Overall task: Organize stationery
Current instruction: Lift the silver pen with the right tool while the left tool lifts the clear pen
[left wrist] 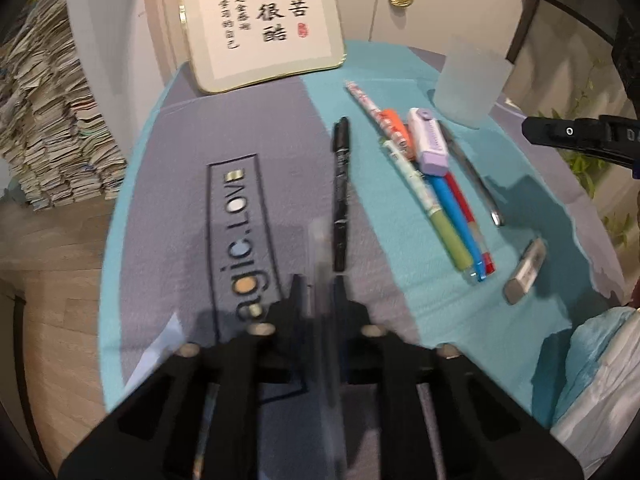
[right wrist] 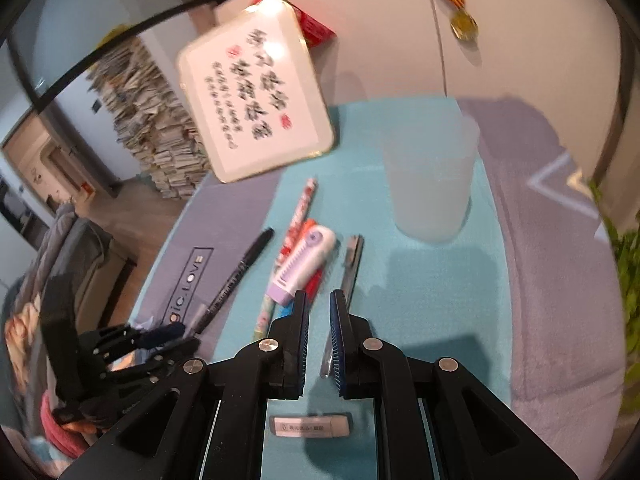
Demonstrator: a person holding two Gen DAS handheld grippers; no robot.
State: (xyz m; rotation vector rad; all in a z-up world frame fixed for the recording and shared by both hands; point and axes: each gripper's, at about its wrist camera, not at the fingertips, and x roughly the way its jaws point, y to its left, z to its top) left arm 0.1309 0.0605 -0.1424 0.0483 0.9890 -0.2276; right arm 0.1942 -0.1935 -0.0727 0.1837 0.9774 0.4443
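**Stationery on a round table, seen from both grippers**

Left wrist view. Black fingers of the left gripper (left wrist: pixel 318 292) fill the foreground, drawn close together on a slim clear pen (left wrist: pixel 322 256) that stands blurred between them, its barrel running up from the jaws. Just beyond its tip lies a black marker (left wrist: pixel 340 196) on the grey and turquoise table mat (left wrist: pixel 168 208), beside the printed word "LOVE". To the right sits a cluster: a patterned pen (left wrist: pixel 370 106), an orange highlighter (left wrist: pixel 398 132), a lilac correction tape (left wrist: pixel 430 144) resting across them, and green (left wrist: pixel 436 220), blue (left wrist: pixel 456 220) and red (left wrist: pixel 466 216) pens side by side. A silver pen (left wrist: pixel 478 184) lies further right, and a grey eraser (left wrist: pixel 524 270) lies apart, near the mat's edge. A frosted cup (left wrist: pixel 472 84) stands upright behind the cluster. A framed calligraphy card (left wrist: pixel 260 20) leans at the back. The right gripper (left wrist: pixel 576 136) enters from the right edge, above the table.

Right wrist view. Blue-padded fingers of the right gripper (right wrist: pixel 319 300) stand nearly together with only a narrow gap, holding nothing. Below them lies the grey eraser (right wrist: pixel 310 424); the silver pen (right wrist: pixel 352 268) lies just right of the gap. The correction tape (right wrist: pixel 304 264), patterned pen (right wrist: pixel 300 208) and black marker (right wrist: pixel 240 276) lie to the left, the frosted cup (right wrist: pixel 432 184) ahead on the right. The left gripper (right wrist: pixel 160 340) shows at lower left.
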